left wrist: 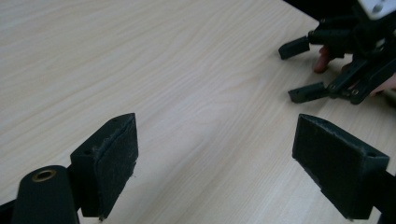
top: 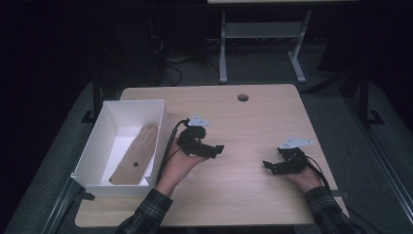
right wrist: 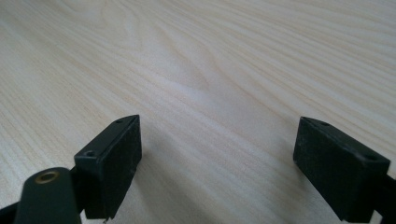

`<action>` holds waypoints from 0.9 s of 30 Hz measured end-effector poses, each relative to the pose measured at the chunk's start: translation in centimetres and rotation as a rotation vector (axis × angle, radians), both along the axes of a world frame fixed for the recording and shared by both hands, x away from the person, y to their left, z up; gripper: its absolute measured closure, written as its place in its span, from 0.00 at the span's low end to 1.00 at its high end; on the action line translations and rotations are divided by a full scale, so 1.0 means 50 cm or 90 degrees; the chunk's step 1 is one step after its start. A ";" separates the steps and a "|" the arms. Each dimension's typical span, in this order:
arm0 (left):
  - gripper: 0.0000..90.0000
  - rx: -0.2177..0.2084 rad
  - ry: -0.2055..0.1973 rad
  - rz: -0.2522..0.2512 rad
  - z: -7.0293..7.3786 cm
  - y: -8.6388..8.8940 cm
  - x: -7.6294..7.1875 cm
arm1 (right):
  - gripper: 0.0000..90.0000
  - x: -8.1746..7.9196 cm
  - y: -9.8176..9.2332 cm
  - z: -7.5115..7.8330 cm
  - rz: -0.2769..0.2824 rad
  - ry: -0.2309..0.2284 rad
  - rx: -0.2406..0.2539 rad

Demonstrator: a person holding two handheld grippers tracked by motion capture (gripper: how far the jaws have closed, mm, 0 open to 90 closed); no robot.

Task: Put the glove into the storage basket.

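Fingers on both grippers stand wide apart w/ nothing between them: left gripper (top: 217, 149) sits mid-bench just right of the box, right gripper (top: 269, 166) near the right side, the two well apart, both over bare bench (top: 253, 122). Wooden piece (top: 135, 156) lies flat inside the white box (top: 127, 104) at the left, long, tan, one small dark hole, narrower far end rounded. Judging by that, placing looks done; little left, maybe just pulling the hands back.
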State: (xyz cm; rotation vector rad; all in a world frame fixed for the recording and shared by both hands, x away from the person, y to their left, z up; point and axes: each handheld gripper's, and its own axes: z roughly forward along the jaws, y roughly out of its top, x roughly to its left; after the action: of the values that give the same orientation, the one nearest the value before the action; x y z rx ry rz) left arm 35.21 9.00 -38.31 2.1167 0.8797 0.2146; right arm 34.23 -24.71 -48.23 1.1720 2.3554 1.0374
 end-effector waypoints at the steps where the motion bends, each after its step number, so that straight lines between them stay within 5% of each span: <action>1: 0.15 0.000 -0.002 -0.005 -0.007 -0.003 -0.002 | 0.17 0.000 0.000 0.000 0.000 0.000 0.000; 18: 0.15 0.040 -0.021 -0.043 -0.124 -0.007 -0.029 | 0.16 0.000 0.000 0.000 0.000 0.000 0.000; 25: 0.15 0.092 -0.036 -0.056 -0.162 -0.015 -0.034 | 0.17 0.000 0.000 0.000 0.000 0.000 -0.001; 27: 0.15 0.085 -0.033 -0.055 -0.168 -0.014 -0.033 | 0.17 0.000 0.000 0.000 0.000 0.000 0.000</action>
State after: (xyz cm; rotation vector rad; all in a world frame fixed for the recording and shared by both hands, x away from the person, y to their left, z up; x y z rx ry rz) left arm 33.55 8.29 -46.72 2.2559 0.7606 0.2896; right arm 34.23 -24.71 -48.23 1.1718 2.3559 1.0368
